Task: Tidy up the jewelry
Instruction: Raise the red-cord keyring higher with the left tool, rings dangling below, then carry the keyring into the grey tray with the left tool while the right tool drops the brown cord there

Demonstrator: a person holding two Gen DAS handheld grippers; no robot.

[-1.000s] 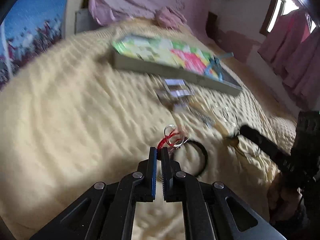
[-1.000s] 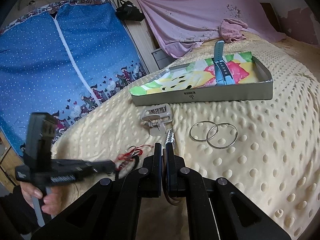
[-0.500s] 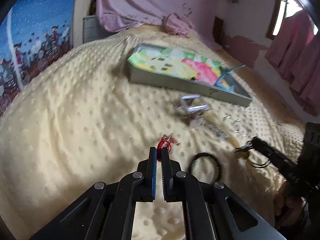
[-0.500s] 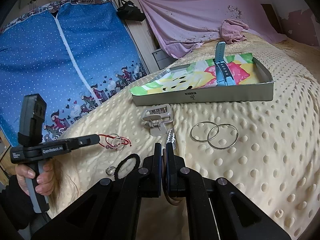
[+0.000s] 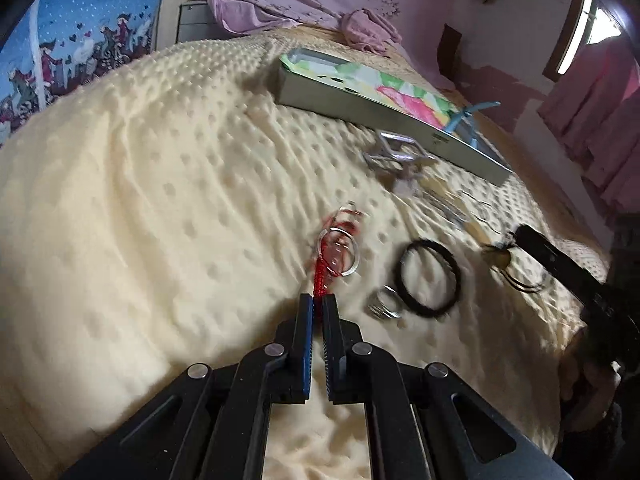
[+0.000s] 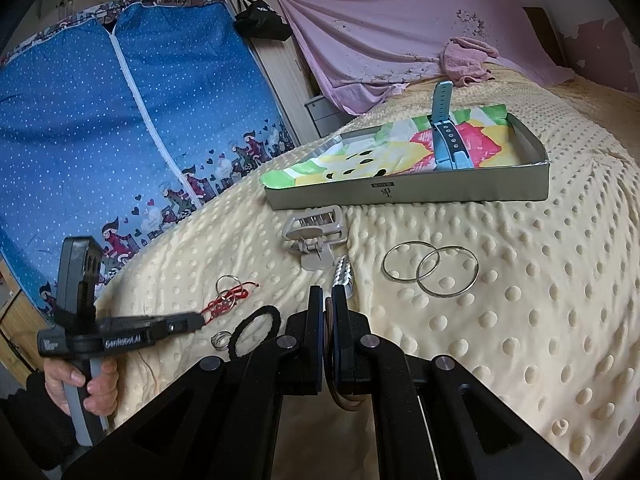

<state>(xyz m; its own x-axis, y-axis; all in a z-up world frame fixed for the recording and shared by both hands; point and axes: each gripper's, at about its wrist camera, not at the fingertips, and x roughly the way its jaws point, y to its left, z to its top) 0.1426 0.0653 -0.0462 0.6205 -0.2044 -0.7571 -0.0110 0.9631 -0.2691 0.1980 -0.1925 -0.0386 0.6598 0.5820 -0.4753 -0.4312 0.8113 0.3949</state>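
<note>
left gripper (image 5: 317, 300) with jaws pinching the red cord bracelet (image 5: 320, 276), silver rings (image 5: 339, 249) dangling off the cord just above the bed (image 5: 160, 200). right gripper (image 6: 327, 298) with jaws pressed on thin brown bangles (image 6: 329, 322). tray (image 6: 412, 192) well apart at the far side, blue watch (image 6: 444, 136) already inside. likely to snag: loose rings swinging near the black hair tie (image 5: 428, 276) and small ring (image 5: 383, 302), easily dragged along. thin cord held only at its end, so prone to slipping free during the carry to the tray. bangles gripped edge-on, apt to fan out and drop among the hoop earrings (image 6: 430, 272), hair clip (image 6: 314, 236).
</note>
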